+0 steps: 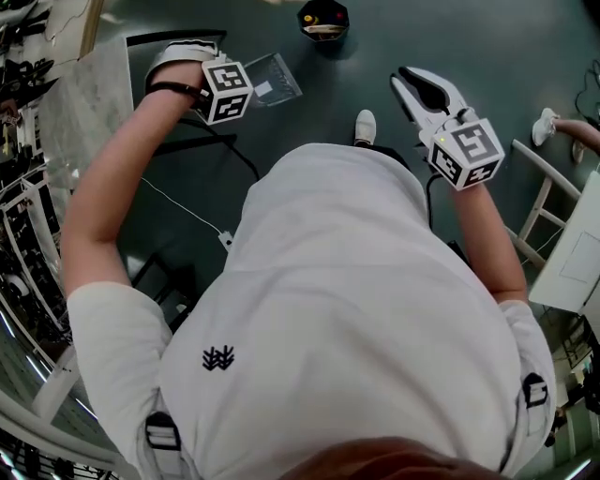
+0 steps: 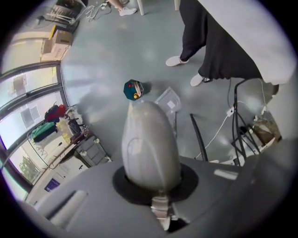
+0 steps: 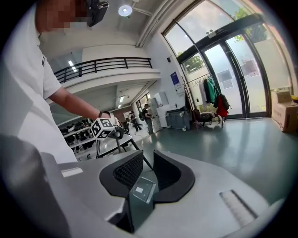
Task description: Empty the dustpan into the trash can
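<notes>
A clear plastic dustpan (image 1: 274, 80) sits low by the floor, and a small dark trash can (image 1: 323, 19) with colourful scraps stands beyond it. In the left gripper view my left gripper (image 2: 150, 111) hangs above the dustpan (image 2: 167, 100), pointing down at it. Its jaws are pressed together with nothing visible between them. The black handle (image 2: 197, 137) passes to their right, and the trash can (image 2: 133, 89) is just past the pan. My right gripper (image 1: 422, 89) is raised at the right, jaws apart. Through the right gripper (image 3: 148, 155) gap I see the dustpan (image 3: 142, 191), with the handle (image 3: 135, 153) rising towards the left gripper (image 3: 103, 128).
My white shoe (image 1: 365, 127) is near the pan. Cables (image 2: 240, 125) trail on the floor at the right. A white chair frame (image 1: 542, 202) and another person's hand (image 1: 577, 131) are at the far right. Clothes racks (image 2: 51, 123) and boxes (image 2: 56, 44) line the glass wall.
</notes>
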Demonstrator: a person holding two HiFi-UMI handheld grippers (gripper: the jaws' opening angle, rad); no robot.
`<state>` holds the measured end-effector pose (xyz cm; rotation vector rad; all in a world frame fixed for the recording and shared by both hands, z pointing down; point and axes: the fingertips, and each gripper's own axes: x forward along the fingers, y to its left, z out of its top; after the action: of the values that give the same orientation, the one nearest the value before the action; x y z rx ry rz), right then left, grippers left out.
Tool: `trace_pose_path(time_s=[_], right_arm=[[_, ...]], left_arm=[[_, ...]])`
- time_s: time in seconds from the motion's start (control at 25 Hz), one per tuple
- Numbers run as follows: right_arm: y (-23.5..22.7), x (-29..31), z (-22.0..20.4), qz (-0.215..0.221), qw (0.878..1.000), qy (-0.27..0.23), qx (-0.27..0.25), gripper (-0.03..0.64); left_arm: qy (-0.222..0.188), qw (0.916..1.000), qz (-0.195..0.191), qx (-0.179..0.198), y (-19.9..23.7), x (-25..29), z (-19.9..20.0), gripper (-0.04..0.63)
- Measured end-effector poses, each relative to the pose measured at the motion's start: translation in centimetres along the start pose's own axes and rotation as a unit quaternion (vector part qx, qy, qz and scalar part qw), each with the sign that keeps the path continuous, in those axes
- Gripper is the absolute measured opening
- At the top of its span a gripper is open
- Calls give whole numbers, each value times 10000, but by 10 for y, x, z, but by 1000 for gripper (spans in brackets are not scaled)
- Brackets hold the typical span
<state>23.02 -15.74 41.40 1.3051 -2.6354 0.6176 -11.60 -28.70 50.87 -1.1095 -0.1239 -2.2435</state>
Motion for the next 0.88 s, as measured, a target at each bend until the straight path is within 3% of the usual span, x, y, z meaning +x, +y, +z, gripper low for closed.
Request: trace_pose_path(time_s=[0.2, 0.44, 0.88], right_arm=[[47, 24, -1, 195, 9994, 201, -202, 67], [109, 50, -3, 409, 9972, 437, -450, 66], [208, 68, -27, 445, 9932, 736, -784, 8]], left_arm=[[-277, 9976, -189, -601, -60, 9, -19, 55], [-641, 9891, -371, -1275, -129, 17, -33, 57], [-1275, 9721, -399, -1927, -203, 17, -36, 57]])
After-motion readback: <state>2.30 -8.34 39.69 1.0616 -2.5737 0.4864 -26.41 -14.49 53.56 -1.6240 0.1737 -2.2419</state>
